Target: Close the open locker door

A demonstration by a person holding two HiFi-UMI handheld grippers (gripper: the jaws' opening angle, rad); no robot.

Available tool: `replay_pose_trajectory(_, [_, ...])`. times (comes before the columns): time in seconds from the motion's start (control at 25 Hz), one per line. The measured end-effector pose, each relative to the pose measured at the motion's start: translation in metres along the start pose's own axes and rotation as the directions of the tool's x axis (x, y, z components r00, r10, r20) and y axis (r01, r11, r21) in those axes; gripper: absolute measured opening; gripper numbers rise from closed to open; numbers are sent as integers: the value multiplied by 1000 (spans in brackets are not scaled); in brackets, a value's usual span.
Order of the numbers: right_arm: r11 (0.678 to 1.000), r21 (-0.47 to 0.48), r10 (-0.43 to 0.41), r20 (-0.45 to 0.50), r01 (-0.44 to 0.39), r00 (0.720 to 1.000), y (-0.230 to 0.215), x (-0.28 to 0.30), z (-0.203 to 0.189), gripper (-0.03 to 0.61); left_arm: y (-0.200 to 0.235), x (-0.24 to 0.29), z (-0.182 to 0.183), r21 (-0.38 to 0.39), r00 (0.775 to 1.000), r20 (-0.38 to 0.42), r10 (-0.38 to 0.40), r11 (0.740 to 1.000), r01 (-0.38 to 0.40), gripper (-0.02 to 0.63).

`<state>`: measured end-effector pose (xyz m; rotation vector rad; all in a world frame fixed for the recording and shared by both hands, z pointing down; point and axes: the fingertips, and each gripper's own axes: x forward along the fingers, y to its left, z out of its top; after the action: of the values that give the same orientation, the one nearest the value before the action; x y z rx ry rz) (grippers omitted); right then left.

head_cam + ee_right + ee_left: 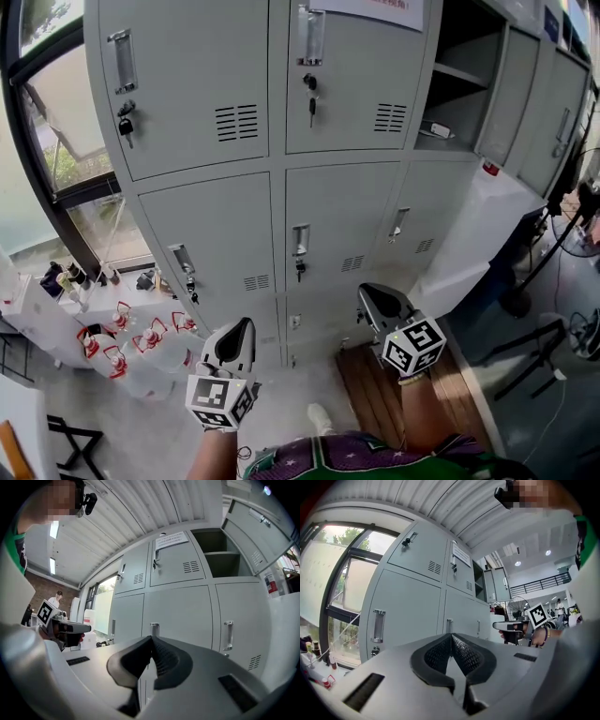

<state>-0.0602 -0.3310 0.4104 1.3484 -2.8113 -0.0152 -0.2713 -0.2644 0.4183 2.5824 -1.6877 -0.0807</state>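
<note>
At the far left, beside the window (pixel 66 131), clear plastic water bottles (pixel 141 352) with red caps and red handles stand on the floor; any print on them is too small to read. Your left hand-held gripper (pixel 234 339) carries a cube (pixel 220 398) faced with black-and-white square markers. In the left gripper view this gripper's (pixel 451 641) dark, ribbed, curved pads are pressed tip to tip with nothing between them.

Ahead of you stands the bank of lockers (pixel 216 225) in smooth grey sheet metal, each door with a recessed chrome handle and a block of louvred vent slots. A key (pixel 125 124) hangs from the top left lock. On the top middle door a white paper notice (pixel 370 7) bears red writing that cannot be read; the lines on it in the right gripper view (pixel 171 540) are no clearer.

Your right hand-held gripper (pixel 375 302), with its own marker cube (pixel 414 345), also has its textured pads closed together on nothing (pixel 151 644). It sits in front of the lower lockers, well below the open compartment (pixel 455 56) at the top right, which has one shelf and a small flat item on its floor. The open locker door (pixel 255 529) stands swung out to the right of that compartment, its handle near the outer edge.
</note>
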Motion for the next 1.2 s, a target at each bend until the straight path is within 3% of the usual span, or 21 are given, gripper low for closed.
replay_pose_trajectory(0.56, [984, -3, -177, 6, 177, 984, -8, -96, 12, 8, -33, -9, -10, -51, 993, 23, -117, 992, 118, 23])
replay_pose_trajectory(0.92, [964, -26, -264, 65, 266, 962, -57, -138, 34, 8, -57, 30, 20, -15, 986, 88, -142, 989, 144, 23])
replay_pose_trajectory(1.2, [961, -2, -273, 143, 276, 951, -107, -181, 55, 9, -111, 75, 50, 22, 974, 110, -197, 980, 196, 23])
